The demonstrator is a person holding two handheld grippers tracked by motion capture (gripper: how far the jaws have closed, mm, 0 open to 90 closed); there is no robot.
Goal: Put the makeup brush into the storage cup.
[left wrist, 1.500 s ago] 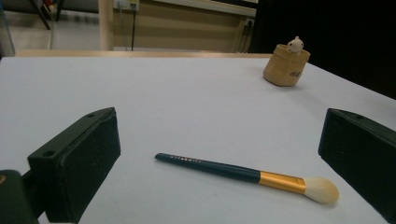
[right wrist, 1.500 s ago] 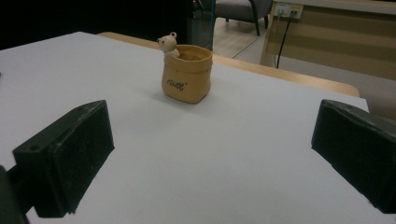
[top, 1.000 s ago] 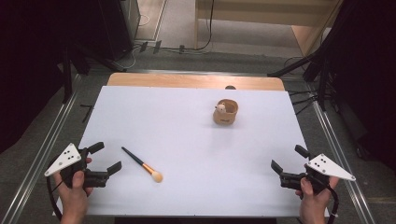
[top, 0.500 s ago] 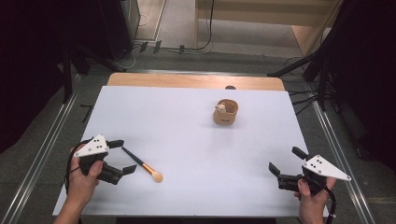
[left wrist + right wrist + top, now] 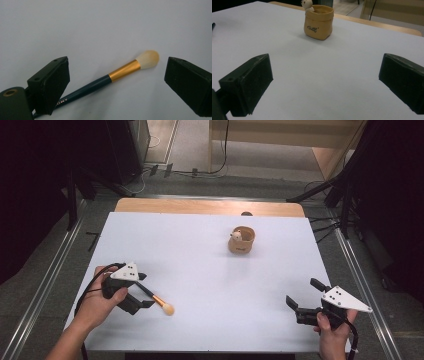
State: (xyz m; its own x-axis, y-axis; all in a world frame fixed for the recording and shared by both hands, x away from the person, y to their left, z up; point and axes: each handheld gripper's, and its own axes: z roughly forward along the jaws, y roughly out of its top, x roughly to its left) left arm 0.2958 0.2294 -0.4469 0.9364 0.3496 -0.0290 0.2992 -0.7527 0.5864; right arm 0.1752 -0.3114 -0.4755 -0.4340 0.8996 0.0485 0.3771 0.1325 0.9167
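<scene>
A make-up brush (image 5: 161,303) with a dark handle, gold ferrule and pale bristles lies on the white table top (image 5: 200,260) at the front left. My left gripper (image 5: 146,291) straddles its handle. In the left gripper view the brush (image 5: 100,83) runs slantwise between the jaws of the left gripper (image 5: 117,72). The jaws have just been closing a little, and the pads still stand clear of the brush. At the front right, my right gripper (image 5: 303,292) is open with nothing in it. Beyond the right gripper (image 5: 325,75) stands a tan bag-shaped pot (image 5: 318,22).
The tan pot (image 5: 242,241), with a small white bear figure at its rim, stands at the back, right of centre. A wooden strip (image 5: 200,206) borders the far edge. Metal rails (image 5: 60,260) run along both sides, and dark stands and cables lie beyond.
My left hand has slid right along the table from the front left corner to the brush, and its jaws now bracket the handle. The right hand has kept still.
</scene>
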